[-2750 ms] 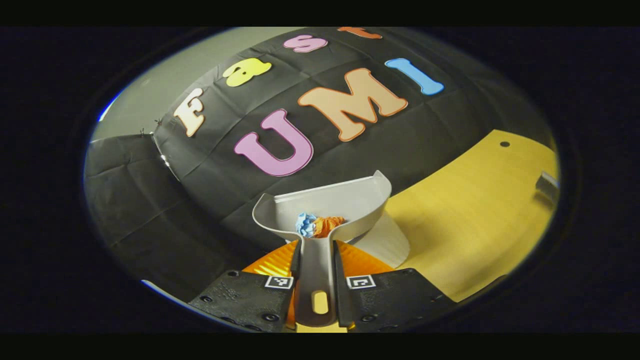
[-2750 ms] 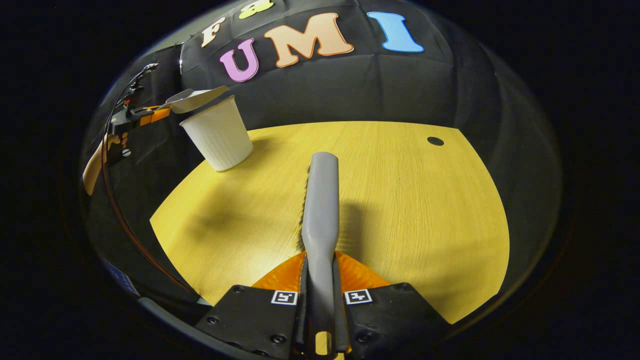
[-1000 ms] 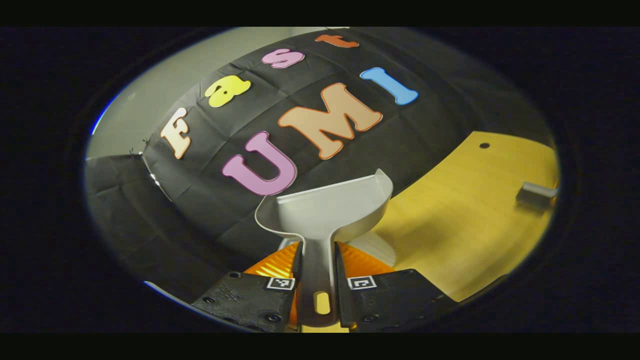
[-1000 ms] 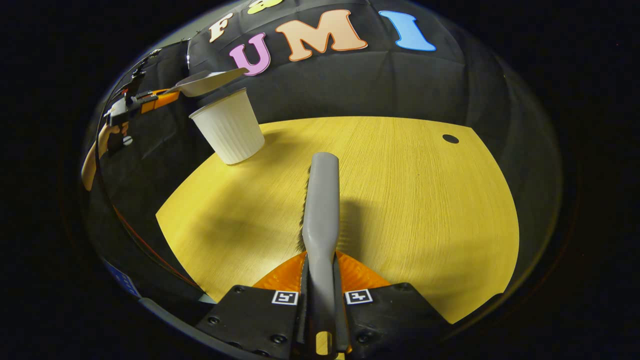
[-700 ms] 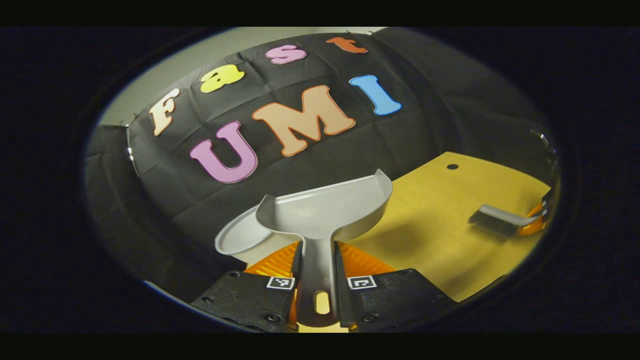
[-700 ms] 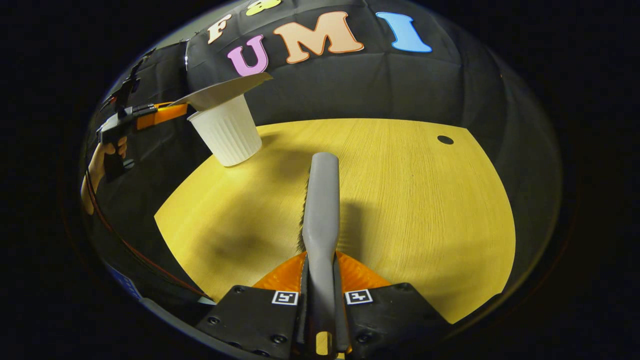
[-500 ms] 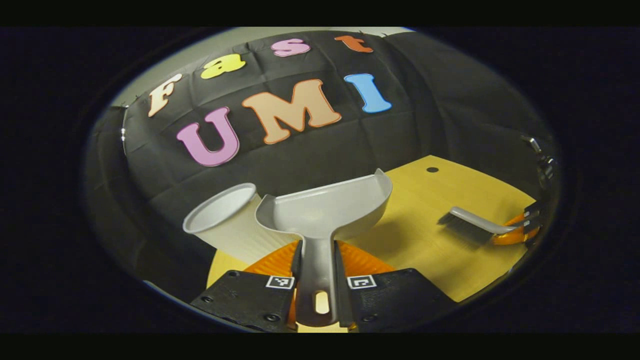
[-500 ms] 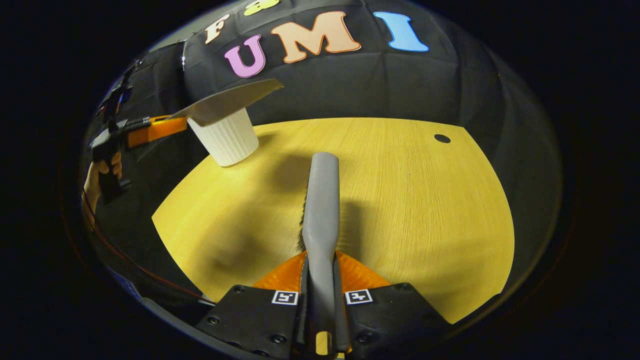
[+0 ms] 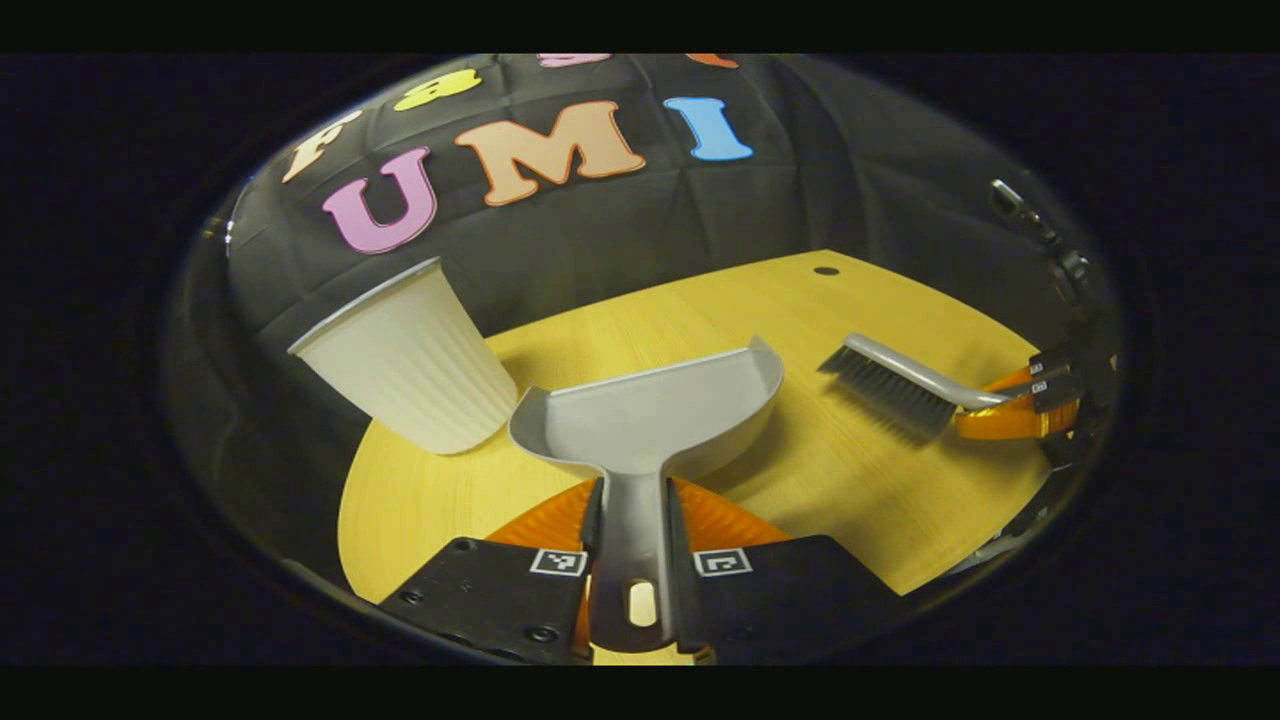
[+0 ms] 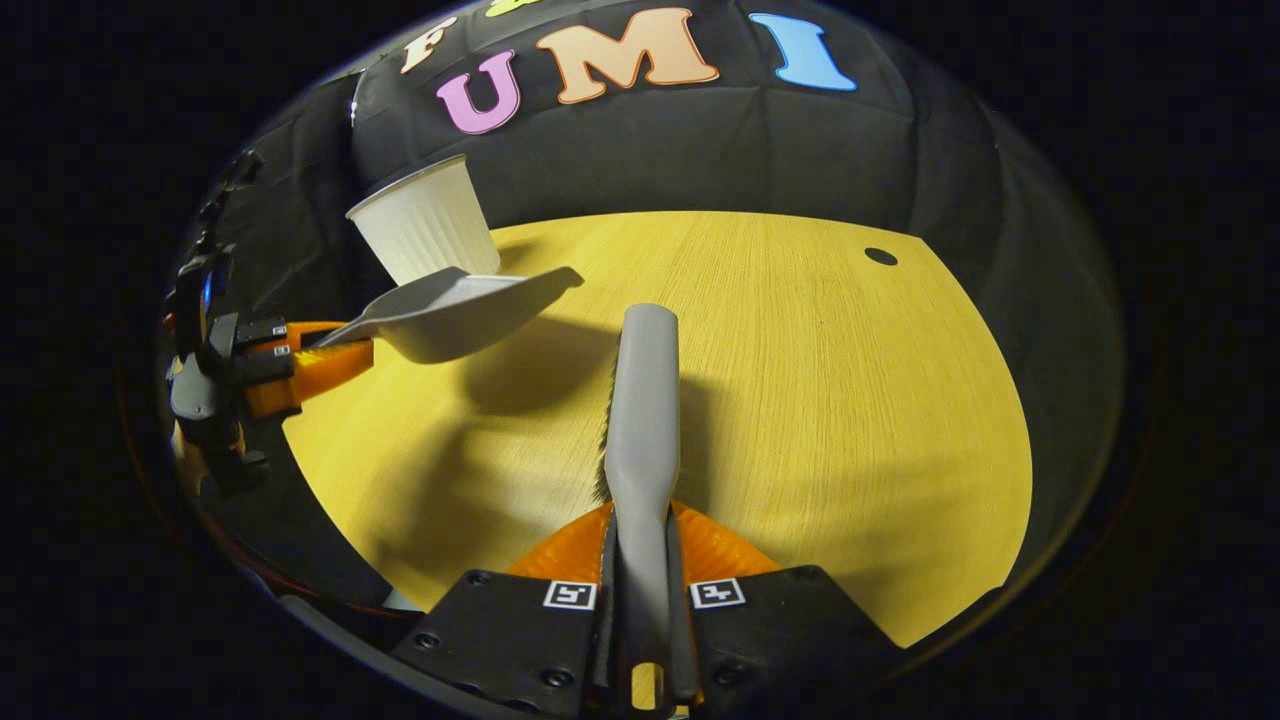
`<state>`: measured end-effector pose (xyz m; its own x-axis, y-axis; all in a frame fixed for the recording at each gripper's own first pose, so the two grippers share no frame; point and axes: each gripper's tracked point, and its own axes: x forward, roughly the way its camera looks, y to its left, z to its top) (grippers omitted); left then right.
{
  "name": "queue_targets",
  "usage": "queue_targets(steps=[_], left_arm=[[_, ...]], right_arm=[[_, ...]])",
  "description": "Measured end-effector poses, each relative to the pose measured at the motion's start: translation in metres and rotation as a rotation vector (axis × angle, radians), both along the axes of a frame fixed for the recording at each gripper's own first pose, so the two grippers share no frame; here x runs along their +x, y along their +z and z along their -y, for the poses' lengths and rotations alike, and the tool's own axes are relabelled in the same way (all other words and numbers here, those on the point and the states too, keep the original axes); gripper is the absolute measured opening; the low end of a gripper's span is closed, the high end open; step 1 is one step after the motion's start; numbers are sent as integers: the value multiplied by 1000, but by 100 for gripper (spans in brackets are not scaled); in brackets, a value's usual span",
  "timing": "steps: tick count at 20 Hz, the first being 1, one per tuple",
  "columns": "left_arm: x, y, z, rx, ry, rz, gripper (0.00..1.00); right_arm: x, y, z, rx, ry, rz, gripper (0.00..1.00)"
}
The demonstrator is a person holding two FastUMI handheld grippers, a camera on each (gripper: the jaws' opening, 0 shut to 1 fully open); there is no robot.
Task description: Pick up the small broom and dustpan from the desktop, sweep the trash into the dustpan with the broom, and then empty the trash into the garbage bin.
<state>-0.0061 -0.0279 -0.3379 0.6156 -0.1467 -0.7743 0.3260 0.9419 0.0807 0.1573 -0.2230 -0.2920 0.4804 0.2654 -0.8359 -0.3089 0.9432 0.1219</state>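
Since the earlier frames the dustpan [image 9: 650, 420] has come away from above the garbage bin [image 9: 410, 365] and now hangs low over the counter [image 9: 860, 480], its scoop bare where the blue and orange scraps lay before. The bin stands upright near the counter's far left corner, just beside the pan's left wall (its inside cannot be seen from either view).

The left gripper [image 9: 632, 560] has its fingers closed on the dustpan's handle, one on each side; in the right gripper view that same gripper [image 10: 300, 365] appears at the left edge, and the hand behind it is too dark to make out. The pan's long axis runs straight ahead from the fingers, mouth pointing away toward the booth wall.

The right gripper [image 10: 640, 590] clamps the broom [image 10: 640, 400] by its handle. The broom lies along the fingers, pointing forward over the counter, its bristles facing left and mostly hidden behind the back. In the left gripper view the broom [image 9: 895, 375] shows bristles downward, above the wood.
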Motion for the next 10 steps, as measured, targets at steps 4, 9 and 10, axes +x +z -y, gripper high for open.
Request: queue_targets(steps=[4, 9, 10], left_arm=[[-24, -24, 0, -9, 18, -45, 24], [-32, -39, -1, 43, -5, -59, 25], [-33, -41, -2, 49, -2, -57, 26]], right_arm=[[1, 1, 3, -62, -3, -8, 19], [-1, -1, 9, -138, -2, -40, 19], [-2, 0, 10, -153, 1, -50, 19]])
